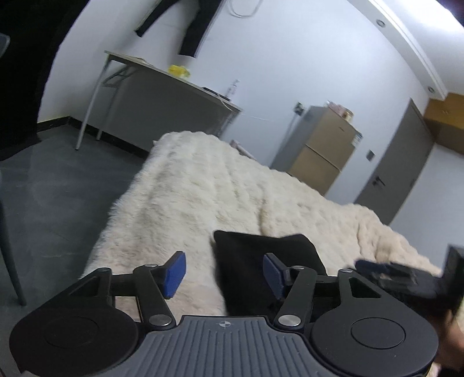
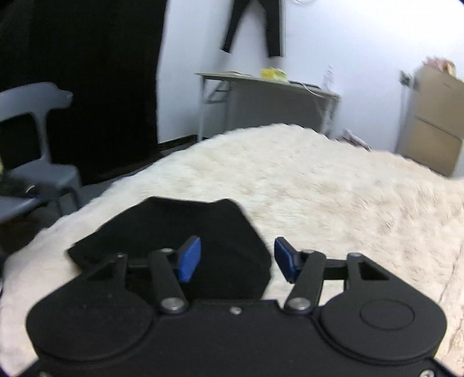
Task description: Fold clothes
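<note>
Grippers [image 1: 223, 277] [image 2: 237, 259] agape over black garment [image 2: 185, 232]

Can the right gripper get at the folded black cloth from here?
Probably yes: right gripper is open just above the folded black cloth on the fluffy cream blanket, nothing between them.

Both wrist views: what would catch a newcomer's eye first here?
The small black garment, folded into a compact bundle, stands out against the fluffy cream blanket it lies on, just ahead of both tools. The left tool and right tool hang open with blue pads, gripping nothing. Behind, a dark piece of clothing hangs on the white wall above a grey desk.
</note>
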Tool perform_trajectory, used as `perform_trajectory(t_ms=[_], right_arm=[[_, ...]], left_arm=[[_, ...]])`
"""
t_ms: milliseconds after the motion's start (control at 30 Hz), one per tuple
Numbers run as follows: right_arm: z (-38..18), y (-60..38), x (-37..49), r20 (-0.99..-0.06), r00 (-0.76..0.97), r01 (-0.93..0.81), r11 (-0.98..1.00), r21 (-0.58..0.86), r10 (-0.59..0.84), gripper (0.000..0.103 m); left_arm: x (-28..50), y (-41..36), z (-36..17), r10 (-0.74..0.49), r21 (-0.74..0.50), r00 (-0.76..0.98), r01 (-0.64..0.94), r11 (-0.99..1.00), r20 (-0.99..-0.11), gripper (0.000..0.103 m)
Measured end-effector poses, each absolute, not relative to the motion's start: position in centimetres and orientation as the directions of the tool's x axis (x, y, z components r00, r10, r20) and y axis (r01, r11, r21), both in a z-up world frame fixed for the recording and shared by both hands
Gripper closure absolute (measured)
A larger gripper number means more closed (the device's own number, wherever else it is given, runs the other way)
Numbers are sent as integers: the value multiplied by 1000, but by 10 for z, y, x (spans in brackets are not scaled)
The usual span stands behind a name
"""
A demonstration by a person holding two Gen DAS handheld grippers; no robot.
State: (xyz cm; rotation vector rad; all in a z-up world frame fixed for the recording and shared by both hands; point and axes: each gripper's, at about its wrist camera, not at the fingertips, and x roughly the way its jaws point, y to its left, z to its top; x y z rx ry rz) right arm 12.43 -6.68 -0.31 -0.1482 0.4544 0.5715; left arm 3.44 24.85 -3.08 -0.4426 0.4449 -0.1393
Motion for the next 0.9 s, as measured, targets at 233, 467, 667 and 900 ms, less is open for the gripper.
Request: perform_trajectory(t_ms=[233,467,667,900], right_arm=[[-8,-27,79,-433,697,-661,746,-80,571,33],[-26,85,76,-534,642,-706,696,-131,550,24],[-39,92,96,-597,606,-634,772,36,526,92],[30,-44,129,-384,632,-441,720,536,673,95]], left_arm=[[67,264,-59,-308,-634,873,-3,773,-379,31],[31,295,-62,-166,-732,947,-94,675,-275,33],[6,301,-58,-137,-775,976,-47,630,-170,31],[0,305,-56,-162,-793,977,-10,610,-136,31]])
